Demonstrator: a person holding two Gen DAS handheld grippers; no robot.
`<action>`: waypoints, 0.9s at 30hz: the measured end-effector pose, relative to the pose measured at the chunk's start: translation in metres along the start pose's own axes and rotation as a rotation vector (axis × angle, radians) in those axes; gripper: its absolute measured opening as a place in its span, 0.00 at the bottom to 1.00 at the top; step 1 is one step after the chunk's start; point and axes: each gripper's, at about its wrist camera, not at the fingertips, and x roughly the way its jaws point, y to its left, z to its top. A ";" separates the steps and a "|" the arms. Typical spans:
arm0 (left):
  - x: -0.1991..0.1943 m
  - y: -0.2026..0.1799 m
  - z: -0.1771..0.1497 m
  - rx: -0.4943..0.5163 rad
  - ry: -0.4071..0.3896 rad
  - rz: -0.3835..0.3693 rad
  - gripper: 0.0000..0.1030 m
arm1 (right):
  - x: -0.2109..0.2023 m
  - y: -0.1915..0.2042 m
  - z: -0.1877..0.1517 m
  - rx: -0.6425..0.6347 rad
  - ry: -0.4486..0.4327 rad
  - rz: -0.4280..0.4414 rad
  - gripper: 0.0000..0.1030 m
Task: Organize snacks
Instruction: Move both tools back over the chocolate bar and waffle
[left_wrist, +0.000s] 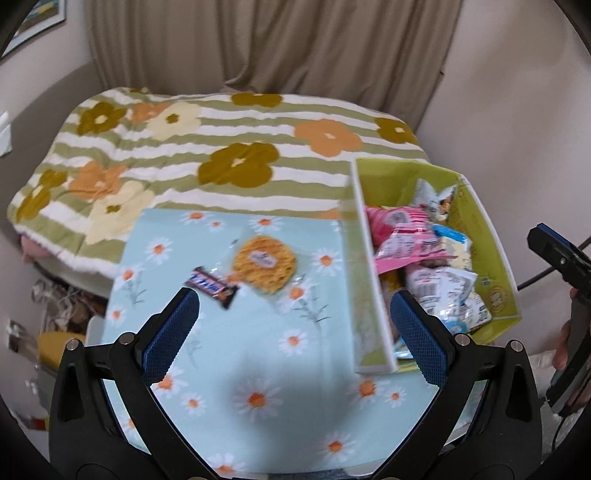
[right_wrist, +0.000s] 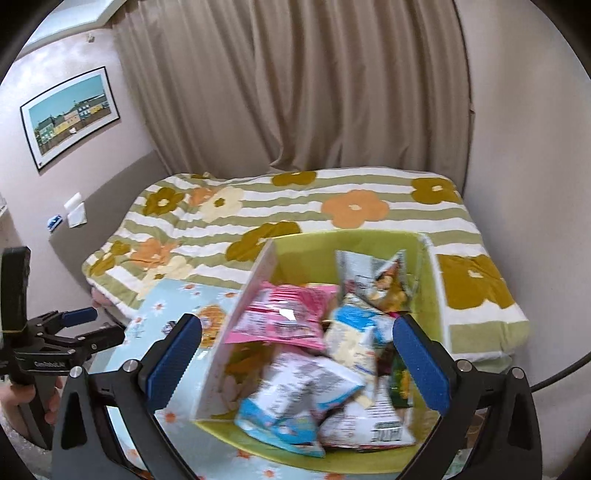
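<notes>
Both my grippers, left gripper (left_wrist: 293, 325) and right gripper (right_wrist: 297, 362), spread, empty. 2 snacks, chocolate bar (left_wrist: 213, 287) and noodle pack (left_wrist: 263, 265), mid-tabletop (left_wrist: 258, 369); box (left_wrist: 496, 236) at right edge (overfull, packets may spill).

I can't read the blurred chocolate bar (left_wrist: 212, 287) wrapper on the daisy cloth (left_wrist: 258, 350), round cracker pack (left_wrist: 264, 264) label smeared too, packets deep in the green box (right_wrist: 430, 280) buried under others, box's near edge cut off behind my right gripper (right_wrist: 297, 363)
</notes>
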 end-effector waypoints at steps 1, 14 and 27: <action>-0.002 0.006 -0.002 -0.007 -0.001 0.002 1.00 | 0.001 0.007 0.001 -0.006 -0.005 0.005 1.00; 0.023 0.100 -0.007 0.012 0.079 -0.038 1.00 | 0.054 0.117 0.014 -0.090 0.016 0.029 1.00; 0.113 0.150 -0.002 0.120 0.217 -0.165 1.00 | 0.180 0.184 0.004 -0.338 0.263 0.012 1.00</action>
